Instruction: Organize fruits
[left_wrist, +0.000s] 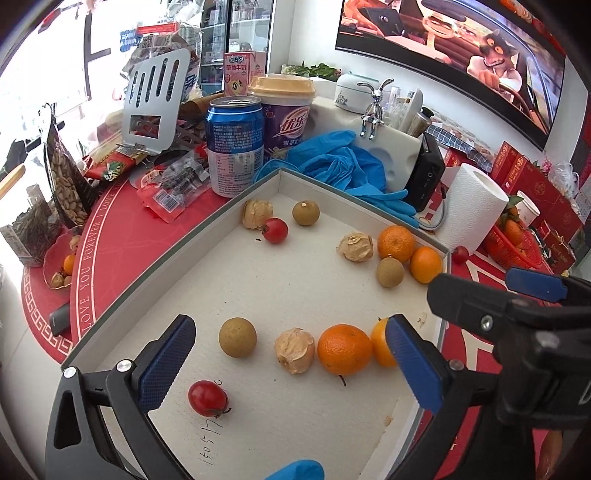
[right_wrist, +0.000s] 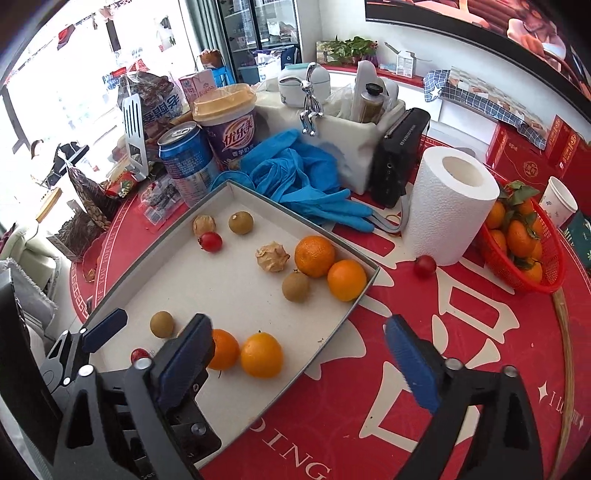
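A: What's the biggest thing there?

B: The red surface (right_wrist: 461, 350), and on it the shallow grey tray (right_wrist: 364, 291) with a white floor. Take the tray as the landmark.

A: Outside the tray?

B: Past its far right corner stands a white paper roll (right_wrist: 448, 206), and further right a red basket (right_wrist: 524, 258) of oranges. Behind the tray's far edge lie blue gloves (right_wrist: 295, 177), with a purple cup (right_wrist: 229, 122) and a blue can (right_wrist: 186, 162) at the far left corner.

A: And the tongs?

B: The left tongs (left_wrist: 291, 365) hang over the tray's near end, jaws wide apart, holding nothing. The right tongs (right_wrist: 299, 365) straddle the tray's near right edge, one jaw over the tray, one over the surface, also spread apart and holding nothing.

A: The fruit?

B: Inside the tray: two oranges (right_wrist: 314, 256) touching at the far right corner, two more (right_wrist: 261, 354) near the front. A brown longan (right_wrist: 295, 286) sits just beside the far pair, another (right_wrist: 161, 324) near the front left, a third (right_wrist: 241, 222) at the far end. A papery husked fruit (right_wrist: 272, 256) lies left of the far oranges. One cherry tomato (right_wrist: 211, 242) sits at the far end, and another cherry tomato (right_wrist: 424, 266) lies outside the tray, just beside the paper roll.
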